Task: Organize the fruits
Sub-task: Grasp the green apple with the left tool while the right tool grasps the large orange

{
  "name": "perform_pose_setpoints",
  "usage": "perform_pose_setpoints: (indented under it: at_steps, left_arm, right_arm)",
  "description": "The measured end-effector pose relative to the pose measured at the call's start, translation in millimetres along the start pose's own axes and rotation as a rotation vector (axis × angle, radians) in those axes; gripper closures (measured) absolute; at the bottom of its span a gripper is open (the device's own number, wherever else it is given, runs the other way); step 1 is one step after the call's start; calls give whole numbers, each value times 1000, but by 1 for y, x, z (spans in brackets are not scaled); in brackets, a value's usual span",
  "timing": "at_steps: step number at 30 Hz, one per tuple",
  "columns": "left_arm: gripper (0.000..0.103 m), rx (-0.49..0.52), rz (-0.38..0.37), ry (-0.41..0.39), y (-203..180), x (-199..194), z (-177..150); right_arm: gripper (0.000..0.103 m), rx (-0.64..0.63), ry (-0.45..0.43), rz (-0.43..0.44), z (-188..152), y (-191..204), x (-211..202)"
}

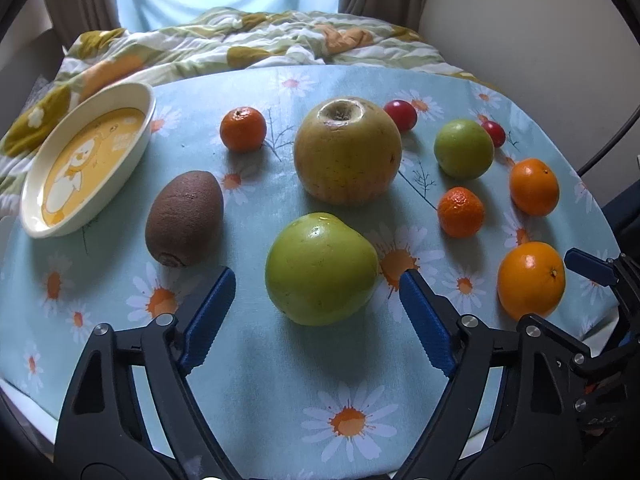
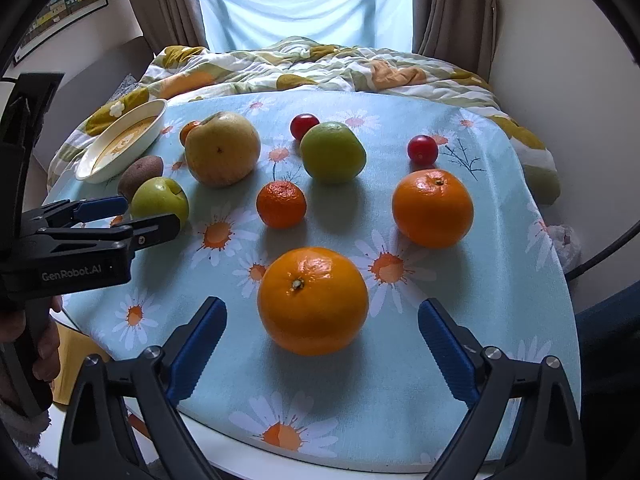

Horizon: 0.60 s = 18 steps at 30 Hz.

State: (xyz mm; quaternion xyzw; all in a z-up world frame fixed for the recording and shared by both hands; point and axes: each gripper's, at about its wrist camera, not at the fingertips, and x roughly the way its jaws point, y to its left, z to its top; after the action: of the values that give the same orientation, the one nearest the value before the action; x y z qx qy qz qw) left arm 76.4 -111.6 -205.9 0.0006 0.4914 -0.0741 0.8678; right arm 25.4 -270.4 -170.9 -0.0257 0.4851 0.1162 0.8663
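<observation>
My left gripper point(image 1: 316, 280) is open, its blue fingers either side of a green apple point(image 1: 321, 269) on the table, not touching it. My right gripper point(image 2: 322, 314) is open, with a large orange point(image 2: 312, 300) just ahead between its fingers. In the left wrist view a kiwi point(image 1: 185, 218), a big yellow pear point(image 1: 347, 151), a small green apple point(image 1: 464, 149), mandarins point(image 1: 243, 128) point(image 1: 460, 212), oranges point(image 1: 533, 187) point(image 1: 531, 279) and cherry tomatoes point(image 1: 401, 115) lie about. A yellow-and-white oval dish point(image 1: 86, 158) sits far left, empty.
The round table carries a pale blue daisy cloth point(image 1: 280, 380). A rumpled quilt point(image 1: 248, 44) lies behind it under a curtained window. In the right wrist view the left gripper point(image 2: 112, 216) shows at the left edge beside the green apple point(image 2: 160, 202).
</observation>
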Motion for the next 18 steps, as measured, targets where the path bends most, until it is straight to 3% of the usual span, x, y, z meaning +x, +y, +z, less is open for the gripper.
perform_pose_setpoints:
  at_steps: [3, 7, 11, 18]
  left_arm:
    - [22, 5, 0, 3, 0, 6, 2]
    - [40, 19, -1, 25, -2, 13, 2]
    - [41, 36, 2, 24, -3, 13, 1]
    - [41, 52, 7, 21, -5, 10, -3]
  right_arm:
    - [13, -13, 5, 4, 2, 0, 5]
    - [15, -36, 11, -5, 3, 1, 10]
    - [26, -50, 24, -1, 6, 3, 14]
    - [30, -51, 25, -1, 7, 5, 17]
